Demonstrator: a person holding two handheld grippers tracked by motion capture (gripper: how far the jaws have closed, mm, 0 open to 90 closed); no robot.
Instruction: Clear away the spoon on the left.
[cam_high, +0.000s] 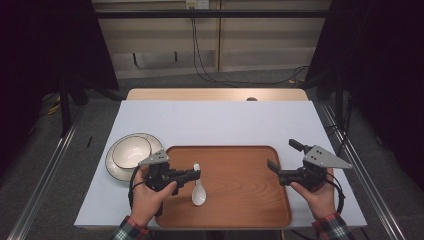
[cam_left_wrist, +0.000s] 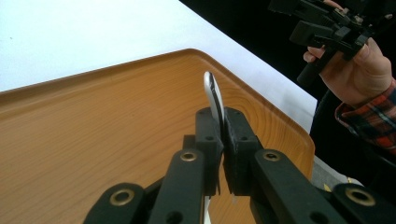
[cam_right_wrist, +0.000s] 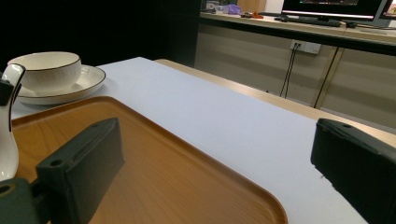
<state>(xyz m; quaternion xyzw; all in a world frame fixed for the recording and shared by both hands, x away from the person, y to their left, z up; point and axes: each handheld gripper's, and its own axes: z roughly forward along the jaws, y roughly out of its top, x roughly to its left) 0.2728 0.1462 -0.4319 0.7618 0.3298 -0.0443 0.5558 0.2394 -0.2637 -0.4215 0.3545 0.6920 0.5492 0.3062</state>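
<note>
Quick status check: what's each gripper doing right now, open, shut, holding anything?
Left gripper: shut on the handle of the white spoon, over the wooden tray.
Right gripper: open, holding nothing.

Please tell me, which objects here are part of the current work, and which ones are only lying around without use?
In use:
- white spoon, clamped by its handle in the left gripper
- wooden tray, which lies under the spoon

Lying about:
- white bowl on its plate, left of the tray, untouched
- right gripper, open and holding nothing, over the tray's right edge
</note>
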